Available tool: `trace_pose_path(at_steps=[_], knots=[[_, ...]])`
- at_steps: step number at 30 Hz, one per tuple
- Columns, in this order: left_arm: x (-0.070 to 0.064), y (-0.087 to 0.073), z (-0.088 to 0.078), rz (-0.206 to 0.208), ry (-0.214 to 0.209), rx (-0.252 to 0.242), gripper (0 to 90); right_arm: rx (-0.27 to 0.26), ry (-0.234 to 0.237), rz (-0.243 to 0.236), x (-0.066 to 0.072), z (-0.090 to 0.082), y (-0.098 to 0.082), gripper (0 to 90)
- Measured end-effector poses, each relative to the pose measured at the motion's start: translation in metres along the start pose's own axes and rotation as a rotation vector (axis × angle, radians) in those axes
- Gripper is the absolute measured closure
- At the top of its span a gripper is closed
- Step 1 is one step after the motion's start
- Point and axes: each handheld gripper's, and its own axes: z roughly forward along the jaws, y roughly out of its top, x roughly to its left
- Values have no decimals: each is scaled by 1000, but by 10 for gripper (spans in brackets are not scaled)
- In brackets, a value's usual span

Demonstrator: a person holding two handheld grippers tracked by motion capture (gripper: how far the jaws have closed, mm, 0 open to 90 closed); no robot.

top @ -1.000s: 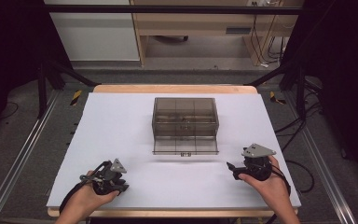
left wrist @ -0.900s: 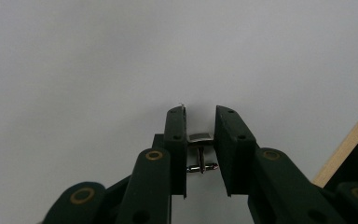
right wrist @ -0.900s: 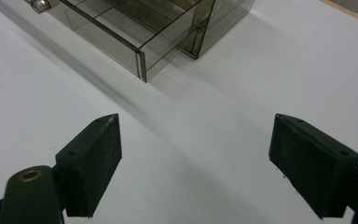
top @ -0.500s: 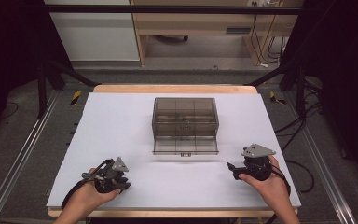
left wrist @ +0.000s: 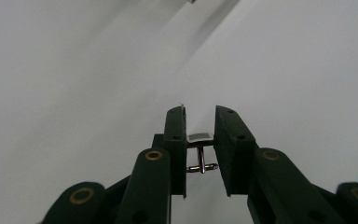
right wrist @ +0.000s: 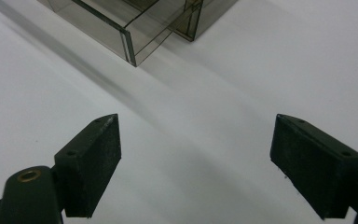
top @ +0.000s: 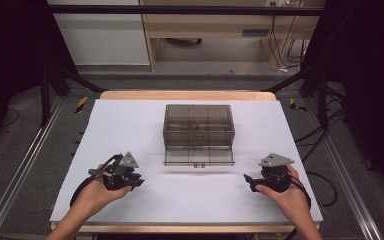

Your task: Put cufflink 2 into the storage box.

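**Small metal cufflink held in the left gripper, away from the smoked box**

In the left gripper view, a small silver metal cufflink with a flat rectangular face and a short post with a toggle bar was seen clamped between the two black jaws of the left gripper. Its face was pressed between the pads near their tips, and the toggle was turned back toward the camera. Behind it, only the white surface of the desk was seen.

In the high view, the left gripper was seen at the near left part of the white-covered desk, grasped by the person's left hand. The cufflink itself was too small to be made out there.

The right gripper was seen at the near right part of the desk, in the person's right hand. In the right gripper view its jaws stood wide apart with nothing between them, the right gripper being released above the bare desk.

A smoky transparent plastic compartment box stood in the middle of the desk, with a drawer-like tray drawn out toward the person. Both grippers were well apart from it. Its corner was seen at the top of the right gripper view.
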Motion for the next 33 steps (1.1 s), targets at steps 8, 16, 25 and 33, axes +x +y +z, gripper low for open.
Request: trace_pose_path(at_steps=[8, 16, 25, 33], knots=[[11, 19, -5, 50, -5, -16, 747, 33, -8, -14, 6, -1, 1, 162], [16, 37, -3, 74, -28, -35, 747, 50, -17, -16, 8, -4, 0, 162], [12, 64, -11, 102, -24, -72, 747, 45, -10, -25, 11, -2, 2, 164], [15, 86, -5, 124, -44, -86, 748, 37, -8, -33, 13, -5, 2, 164]])
